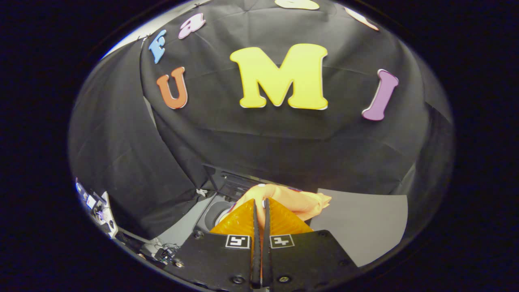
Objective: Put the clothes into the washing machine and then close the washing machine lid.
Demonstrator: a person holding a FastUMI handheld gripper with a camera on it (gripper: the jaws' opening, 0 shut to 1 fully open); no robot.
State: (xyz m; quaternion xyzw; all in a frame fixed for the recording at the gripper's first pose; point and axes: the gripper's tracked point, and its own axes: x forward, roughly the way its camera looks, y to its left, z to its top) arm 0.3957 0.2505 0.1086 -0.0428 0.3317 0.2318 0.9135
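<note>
My gripper is shut on an orange piece of clothing, pinched thin between both fingers. The cloth bunches just past the fingertips and trails off to the right. Under and behind the fingers stands a small dark washing machine with its lid up. Its round grey drum opening shows just left of the fingers. The held cloth hangs over the machine's top, hiding the right part of the opening.
The machine stands on a grey tabletop that stretches out to the right. Black booth cloth hangs close behind the machine. Cables and small devices lie beyond the table's left edge, lower down.
</note>
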